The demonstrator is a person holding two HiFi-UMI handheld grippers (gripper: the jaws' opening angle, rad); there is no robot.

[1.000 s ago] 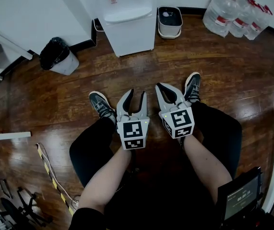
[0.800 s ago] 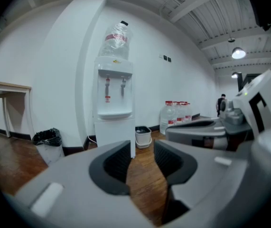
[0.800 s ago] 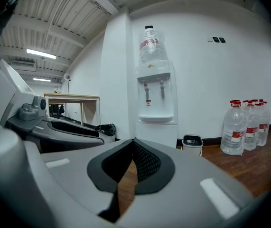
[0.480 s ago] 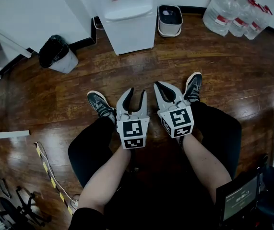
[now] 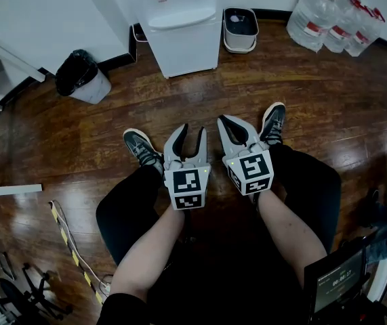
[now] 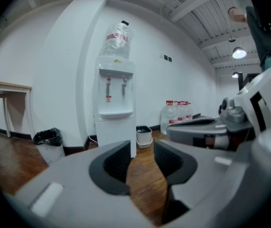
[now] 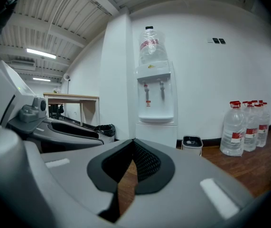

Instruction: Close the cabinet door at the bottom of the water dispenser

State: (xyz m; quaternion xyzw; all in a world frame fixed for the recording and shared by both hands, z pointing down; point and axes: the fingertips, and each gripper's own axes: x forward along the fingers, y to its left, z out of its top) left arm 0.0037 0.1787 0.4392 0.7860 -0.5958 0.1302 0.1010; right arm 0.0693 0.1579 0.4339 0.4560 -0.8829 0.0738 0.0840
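Person seated, both grippers held side by side over the knees, pointing toward the water dispenser [image 5: 179,36].

Left gripper [image 5: 192,133]: jaws part open, with a clear gap between the pads. Only wooden floor [image 5: 301,93] shows through the gap, and nothing is gripped.

Right gripper [image 5: 228,122]: jaws closed tip to tip, with nothing between them. It is just beside the left gripper and not touching it.

The water dispenser stands against the white wall, well apart from both grippers, with an upturned bottle on top in the gripper views. The cabinet door [image 5: 188,51] at its base reads as a flat white face, flush with the body as far as these views allow. Neither gripper is in contact with it.

A bin [image 5: 83,80] lined with a black bag stands on the floor left of the dispenser. A small white pail [image 5: 240,31] stands just right of it. A group of large water bottles [image 5: 332,11] with red caps stands further right, along the wall.
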